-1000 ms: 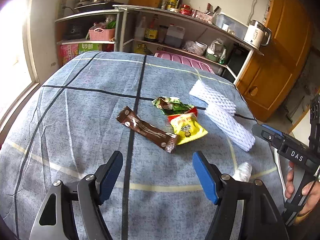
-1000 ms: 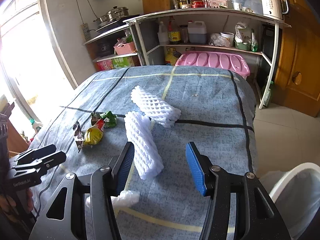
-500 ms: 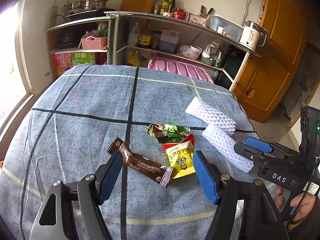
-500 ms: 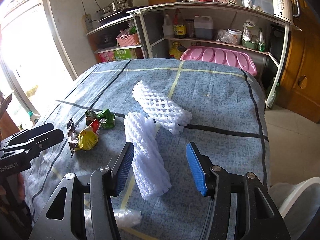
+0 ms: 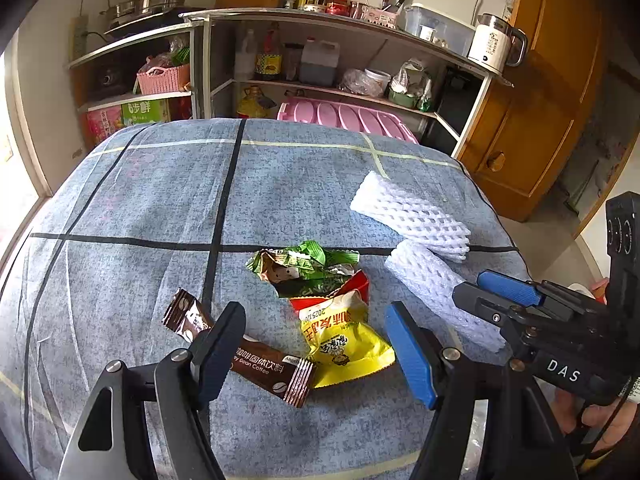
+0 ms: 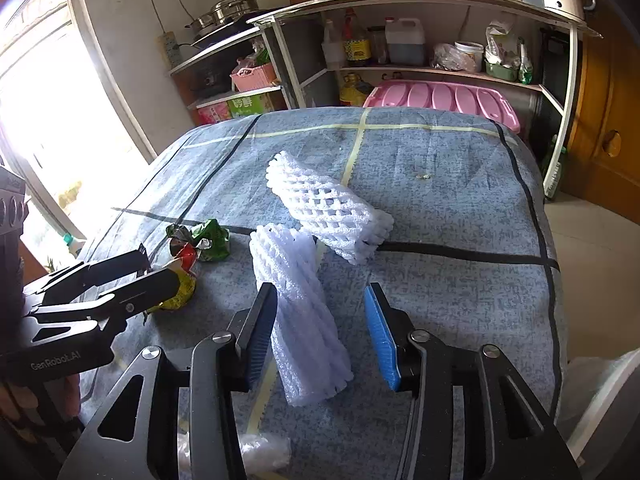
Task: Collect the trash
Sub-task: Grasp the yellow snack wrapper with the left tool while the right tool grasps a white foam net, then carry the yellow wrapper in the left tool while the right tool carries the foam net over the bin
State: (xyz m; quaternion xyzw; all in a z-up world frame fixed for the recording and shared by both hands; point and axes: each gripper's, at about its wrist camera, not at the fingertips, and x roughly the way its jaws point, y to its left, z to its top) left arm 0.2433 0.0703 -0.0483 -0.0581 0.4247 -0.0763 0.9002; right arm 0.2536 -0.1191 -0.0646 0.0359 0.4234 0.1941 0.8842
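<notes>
Now both claws hang low over a tabletop (image 5: 140,200) covered in a blue-grey cloth crossed by black and pale yellow lines. The left claw (image 5: 316,354) stands released, its jaws wide apart and pressing on nothing. Between them lie two pieces of trash: a brown coffee sachet (image 5: 256,360), whose far end sticks out past the left finger, and a yellow snack packet (image 5: 344,344) with a red top edge, lying just beside the sachet's near end. Just beyond the packet sits a crumpled green wrapper (image 5: 308,264), touching its red edge. To the right of these lie two white foam fruit nets. The nearer foam net (image 6: 304,320) runs lengthwise between the fingers of the right claw (image 6: 320,332), whose jaws are closing around it; the left pad is at the net's side, while a strip of cloth still shows between the net and the blue right pad, so it is not yet clamped. The farther foam net (image 6: 328,212) lies crosswise at the first one's far end, overlapping it. A small crumpled clear plastic bag (image 6: 264,450) lies on the cloth under the right claw's body. A white bin (image 6: 600,392) with a clear liner shows at the tabletop's right edge. Behind the tabletop stands a metal shelf unit (image 5: 320,20) with bottles, a kettle (image 5: 496,42) and a pink basket (image 5: 162,78), and a pink plastic lid (image 6: 440,100) rests against it.
</notes>
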